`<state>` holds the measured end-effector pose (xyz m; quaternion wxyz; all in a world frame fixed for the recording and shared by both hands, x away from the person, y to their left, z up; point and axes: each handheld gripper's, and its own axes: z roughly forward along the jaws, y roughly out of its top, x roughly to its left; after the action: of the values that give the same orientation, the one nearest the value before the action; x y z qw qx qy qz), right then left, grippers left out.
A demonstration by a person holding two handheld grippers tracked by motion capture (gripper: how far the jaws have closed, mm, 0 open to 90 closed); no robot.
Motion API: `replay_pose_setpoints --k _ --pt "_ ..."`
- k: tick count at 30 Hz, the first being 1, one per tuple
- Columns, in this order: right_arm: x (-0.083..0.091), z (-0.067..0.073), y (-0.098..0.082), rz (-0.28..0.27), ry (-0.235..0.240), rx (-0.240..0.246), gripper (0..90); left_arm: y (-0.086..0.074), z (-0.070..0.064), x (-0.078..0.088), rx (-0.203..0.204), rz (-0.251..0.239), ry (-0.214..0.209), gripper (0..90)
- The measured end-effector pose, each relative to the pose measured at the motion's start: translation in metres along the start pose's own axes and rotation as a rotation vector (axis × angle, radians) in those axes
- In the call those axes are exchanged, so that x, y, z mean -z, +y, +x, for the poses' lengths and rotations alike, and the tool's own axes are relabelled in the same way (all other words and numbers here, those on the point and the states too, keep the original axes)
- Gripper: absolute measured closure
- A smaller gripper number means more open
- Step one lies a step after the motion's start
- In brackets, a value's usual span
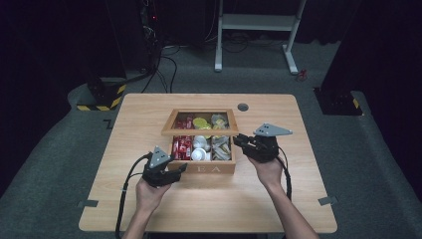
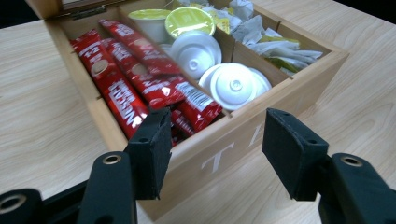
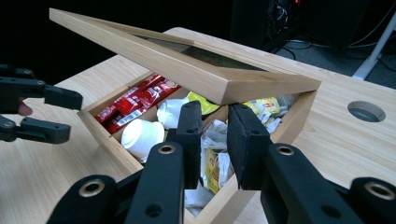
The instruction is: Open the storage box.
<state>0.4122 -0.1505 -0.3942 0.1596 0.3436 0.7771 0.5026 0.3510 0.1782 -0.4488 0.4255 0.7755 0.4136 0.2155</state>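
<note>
Tea box [image 1: 204, 168] long axis across table [image 1: 149, 107], lid [image 1: 200, 131] half-raised rearward

Your left tool [image 1: 180, 169] low, jaws parted (nothing between); your right tool [image 1: 239, 141] raised, jaws nearly together, both forearms reaching forward.

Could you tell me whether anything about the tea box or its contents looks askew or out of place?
Nothing looks spilled or damaged. The wooden box has its lid propped half open, hanging slanted over the compartments.
</note>
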Motion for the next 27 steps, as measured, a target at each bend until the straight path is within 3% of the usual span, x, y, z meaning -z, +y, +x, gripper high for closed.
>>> replay_pose_setpoints --k 9,20,27 --pt "0.001 -0.001 0.005 0.000 -0.002 0.003 75.2 0.012 -0.005 -0.015 0.000 0.004 -0.024 42.4" --pt "0.001 -0.002 0.010 -0.001 0.003 -0.003 75.3 0.021 -0.011 -0.031 -0.014 0.033 -0.019 42.2" --pt "0.001 -0.003 0.011 -0.005 0.007 -0.004 75.4 0.024 -0.011 -0.042 0.003 0.041 -0.025 43.4"
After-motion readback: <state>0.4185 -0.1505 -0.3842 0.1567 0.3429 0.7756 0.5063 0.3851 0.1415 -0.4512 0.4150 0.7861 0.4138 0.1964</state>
